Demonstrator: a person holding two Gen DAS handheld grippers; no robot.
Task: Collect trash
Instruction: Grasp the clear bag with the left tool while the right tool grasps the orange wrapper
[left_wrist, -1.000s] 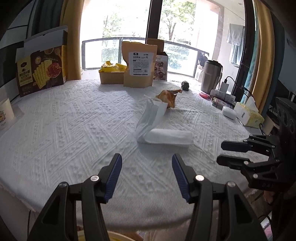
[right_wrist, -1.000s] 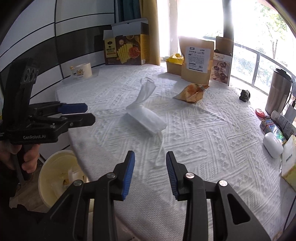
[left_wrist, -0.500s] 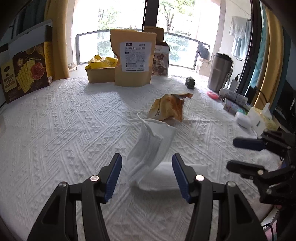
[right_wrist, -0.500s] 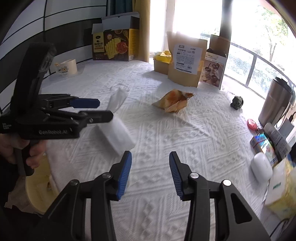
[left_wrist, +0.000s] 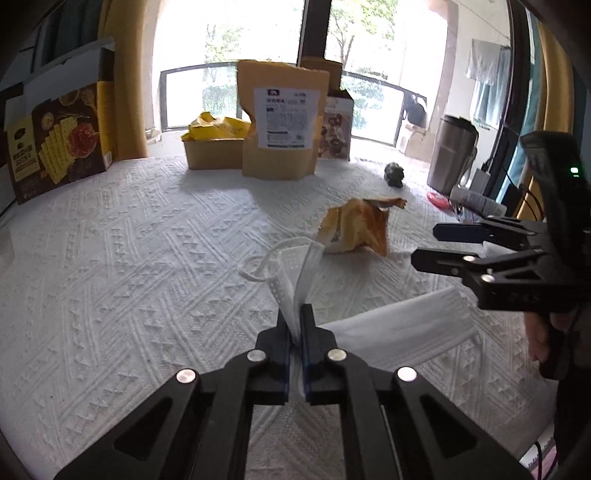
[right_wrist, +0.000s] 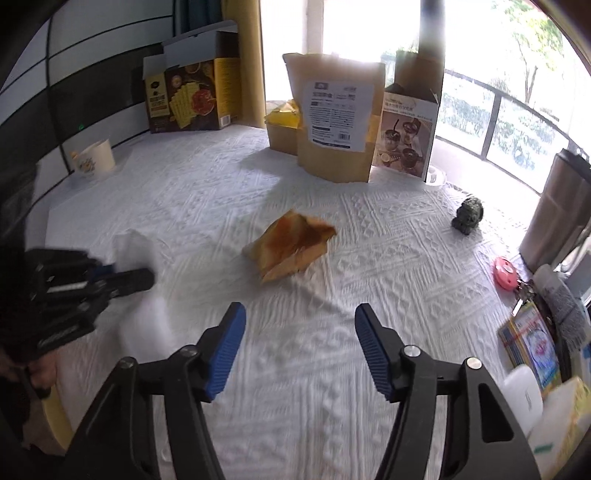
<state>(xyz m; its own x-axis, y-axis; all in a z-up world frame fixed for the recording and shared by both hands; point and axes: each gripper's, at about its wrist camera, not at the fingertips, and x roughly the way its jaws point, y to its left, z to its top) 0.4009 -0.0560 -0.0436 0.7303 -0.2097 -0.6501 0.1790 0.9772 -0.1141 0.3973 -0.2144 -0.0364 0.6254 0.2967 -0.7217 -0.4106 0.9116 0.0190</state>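
- Left wrist view: left gripper (left_wrist: 298, 321) jaws have just closed and pinch the white mask (left_wrist: 295, 275); its upper fold stands above the tips, the rest trails on the tablecloth (left_wrist: 129, 258).
- Wrapper (left_wrist: 356, 230), orange, lies just beyond the mask, apart from it.
- Right gripper (right_wrist: 299, 345) jaws have just widened, nothing between them, wrapper (right_wrist: 291, 249) ahead.

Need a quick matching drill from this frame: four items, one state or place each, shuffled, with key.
1. left gripper
2. right gripper
3. orange wrapper
4. paper cup

A. lying crumpled mid-table
B. open, nothing between the jaws
C. standing at the table's far left edge
D. shut on the white face mask

Pairs: 1-D, 2-B, 3-A, 4-C
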